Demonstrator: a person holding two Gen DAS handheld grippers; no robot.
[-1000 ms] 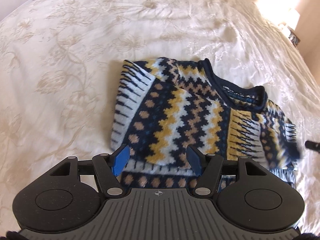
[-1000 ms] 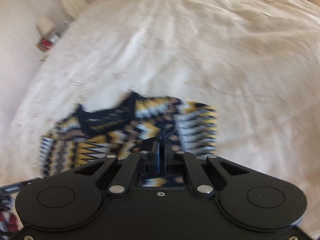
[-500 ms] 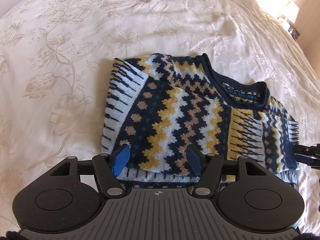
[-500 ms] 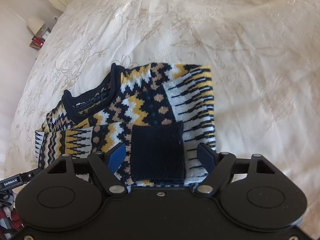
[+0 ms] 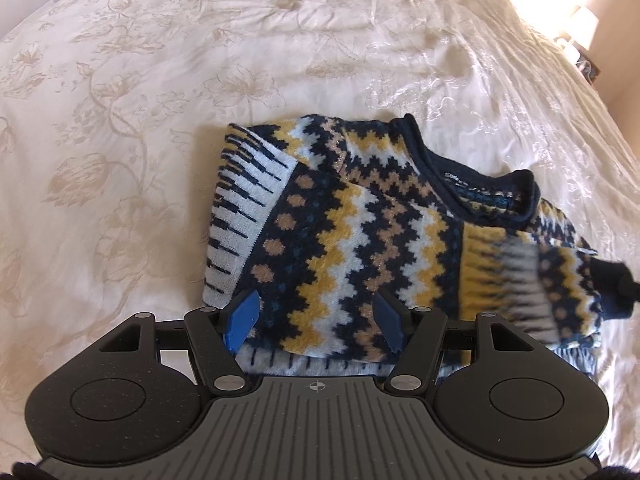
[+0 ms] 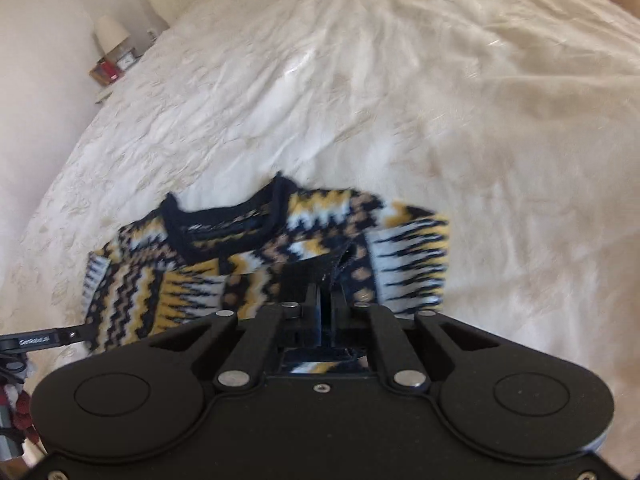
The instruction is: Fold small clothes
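A small navy, yellow, tan and white patterned sweater [image 5: 360, 232] lies partly folded on the cream bedspread [image 5: 140, 120], neck away from me. My left gripper [image 5: 316, 320] is open, its blue pads either side of the sweater's near hem, holding nothing. In the right wrist view the sweater [image 6: 248, 264] is blurred. My right gripper [image 6: 326, 300] is shut on the sweater's dark navy cuff [image 6: 316, 276] and lifts it. The right gripper's dark tip shows at the left view's right edge [image 5: 624, 280].
The bedspread [image 6: 440, 100] reaches all round the sweater. A bedside table with a lamp [image 6: 112, 36] stands at far left in the right view. A bright lamp [image 5: 576, 24] stands beyond the bed's right edge in the left view.
My right gripper was open over the flat navy cuff half a second ago; it has shut on the cuff and is pulling it up. My left gripper has drifted closer over the hem, still open.
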